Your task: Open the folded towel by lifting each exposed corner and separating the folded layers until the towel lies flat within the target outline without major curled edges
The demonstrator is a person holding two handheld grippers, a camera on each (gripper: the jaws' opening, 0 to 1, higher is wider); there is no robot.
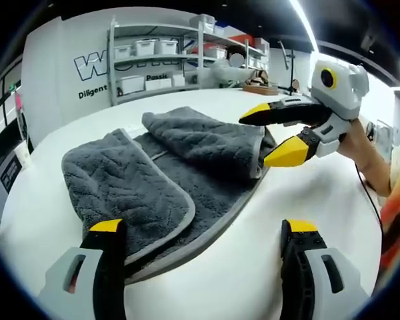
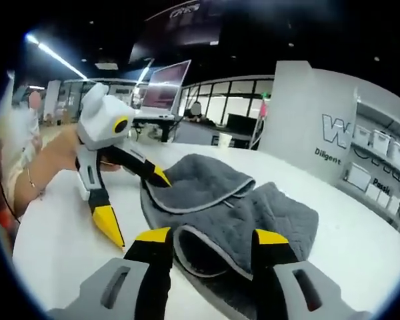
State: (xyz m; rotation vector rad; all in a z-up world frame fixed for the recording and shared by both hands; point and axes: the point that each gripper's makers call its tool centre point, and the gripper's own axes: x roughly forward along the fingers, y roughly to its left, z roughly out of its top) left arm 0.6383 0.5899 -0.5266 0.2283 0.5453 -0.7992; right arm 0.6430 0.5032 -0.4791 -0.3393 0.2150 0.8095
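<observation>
- One dark grey quilted towel with a pale grey bound edge lies partly folded on a white tabletop, two flaps turned over onto its middle; in the right gripper view the same towel spreads just ahead of the jaws.
- Two hand-held grippers with grey bodies and yellow-tipped black jaws are at work.
- The left gripper has its jaws set wide apart, holding nothing, with the towel's near rounded corner between and just beyond its left jaw. In the right gripper view, the left gripper reaches in with jaws spread, one tip at the edge of a folded flap and the other down towards the table.
- The right gripper stands open over a rolled lip of the towel's edge, which lies between its tips; whether they touch the cloth cannot be told. In the left gripper view, the right gripper straddles the far flap's corner.
- One white metal shelving rack stands beyond the table, carrying several white lidded bins; what the bins contain cannot be seen.
- A white wall panel with dark lettering stands beside the rack.
</observation>
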